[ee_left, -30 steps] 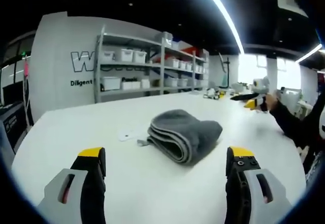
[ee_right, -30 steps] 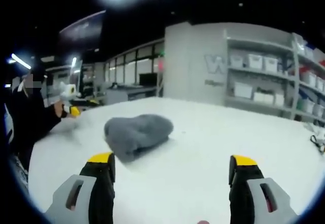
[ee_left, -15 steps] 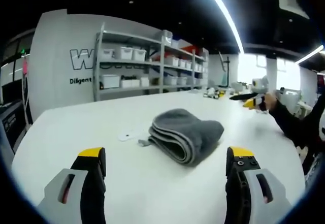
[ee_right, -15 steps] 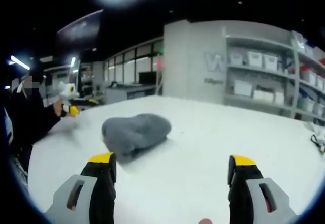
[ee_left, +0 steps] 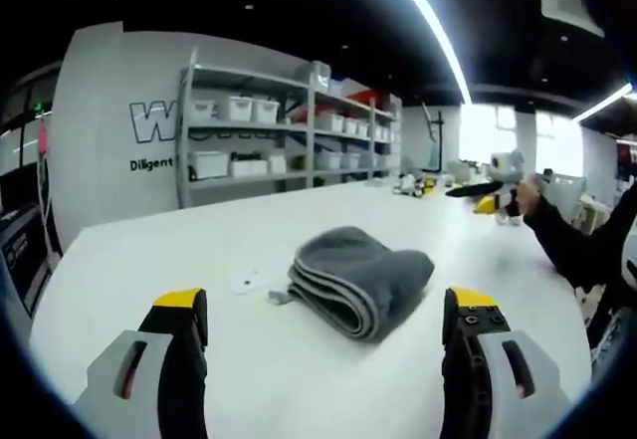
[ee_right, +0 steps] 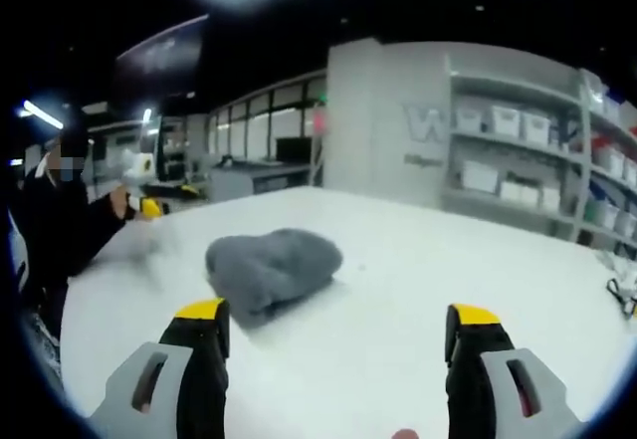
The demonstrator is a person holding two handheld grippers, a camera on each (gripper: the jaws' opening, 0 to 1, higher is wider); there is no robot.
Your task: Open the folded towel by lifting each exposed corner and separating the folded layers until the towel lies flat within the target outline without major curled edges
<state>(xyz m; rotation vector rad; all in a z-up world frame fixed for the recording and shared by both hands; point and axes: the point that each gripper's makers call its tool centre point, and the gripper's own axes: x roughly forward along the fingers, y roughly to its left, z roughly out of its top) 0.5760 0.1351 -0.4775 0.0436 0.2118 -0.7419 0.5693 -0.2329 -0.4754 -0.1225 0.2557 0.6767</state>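
1. towel (ee_left: 360, 279), grey and folded, lies on the white table (ee_left: 299, 379) near its middle.
2. left gripper (ee_left: 323, 325) spread wide, holding nothing.
3. right gripper (ee_right: 333, 334) spread wide, holding nothing.

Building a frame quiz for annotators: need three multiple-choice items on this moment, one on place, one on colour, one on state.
1. Where does the towel lie?
A. on the white table
B. on a shelf
C. between one gripper's jaws

2. What colour is the towel?
A. white
B. grey
C. red

3. How are the jaws of the left gripper and the right gripper set?
A. both shut
B. both open, holding nothing
C. one shut on the towel

Key: 1 A, it rests on the tabletop ahead of both grippers. 2 B, its folded layers are grey. 3 B, each pair stands wide apart over bare table.
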